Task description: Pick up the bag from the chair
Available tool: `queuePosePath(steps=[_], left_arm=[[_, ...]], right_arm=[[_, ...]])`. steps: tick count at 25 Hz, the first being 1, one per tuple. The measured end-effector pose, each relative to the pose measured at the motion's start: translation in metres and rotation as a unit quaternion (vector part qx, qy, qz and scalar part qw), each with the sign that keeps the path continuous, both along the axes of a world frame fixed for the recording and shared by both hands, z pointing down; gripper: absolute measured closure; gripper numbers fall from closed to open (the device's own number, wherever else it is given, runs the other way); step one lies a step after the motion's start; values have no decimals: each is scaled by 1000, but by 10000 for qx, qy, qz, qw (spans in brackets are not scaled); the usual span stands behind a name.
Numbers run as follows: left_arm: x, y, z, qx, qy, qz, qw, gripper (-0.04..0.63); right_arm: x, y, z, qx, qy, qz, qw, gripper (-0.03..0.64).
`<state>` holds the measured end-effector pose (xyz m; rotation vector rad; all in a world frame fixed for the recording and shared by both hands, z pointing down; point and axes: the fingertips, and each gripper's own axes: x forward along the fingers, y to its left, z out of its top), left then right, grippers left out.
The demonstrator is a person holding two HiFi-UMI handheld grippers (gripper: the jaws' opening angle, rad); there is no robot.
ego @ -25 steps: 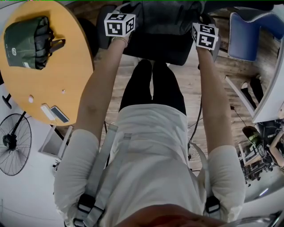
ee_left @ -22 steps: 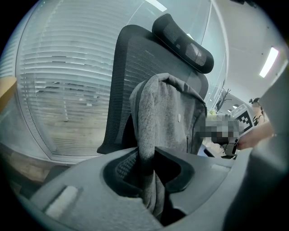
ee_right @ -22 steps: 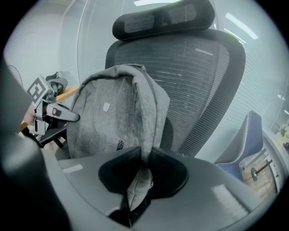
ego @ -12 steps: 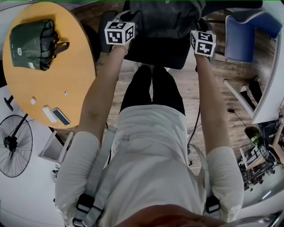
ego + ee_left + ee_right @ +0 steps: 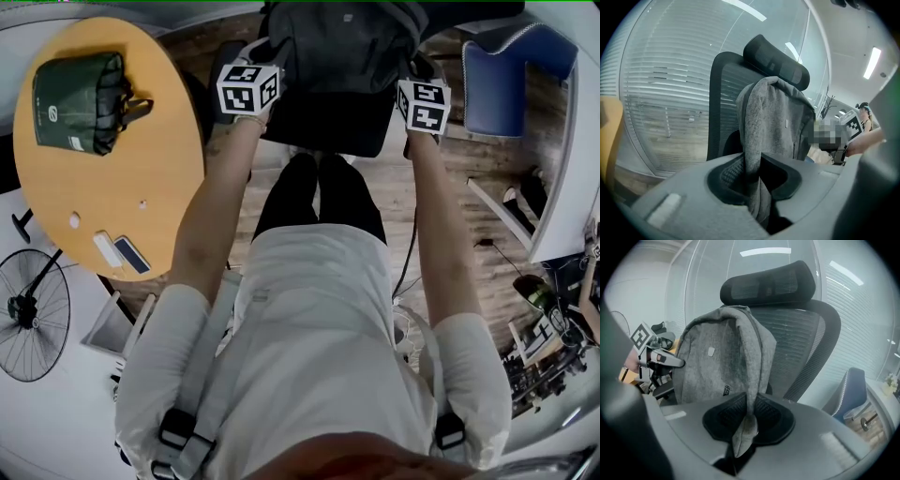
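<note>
- Your left gripper [image 5: 751, 174] and right gripper [image 5: 749, 417] are each clamped on the bag [image 5: 717, 362].
- Lifting step in hand; next, raise both evenly, clear of the chair [image 5: 806, 338].

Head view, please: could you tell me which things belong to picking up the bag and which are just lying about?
In the job: grey backpack, left gripper and right gripper each shut on one of its straps, black office chair behind it.
Lying about: green bag and phone on the round table, floor fan, blue chair.
</note>
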<state>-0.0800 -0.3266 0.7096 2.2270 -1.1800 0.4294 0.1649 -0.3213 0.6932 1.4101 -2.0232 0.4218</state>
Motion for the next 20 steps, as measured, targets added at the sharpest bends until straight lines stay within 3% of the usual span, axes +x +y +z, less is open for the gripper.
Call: queuePosePath(steps=[20], left_arm=[[-4,15,-105,548,73,59,9985,531]], right_arm=[[-4,22,-105,444,-93,-22,9990,569]])
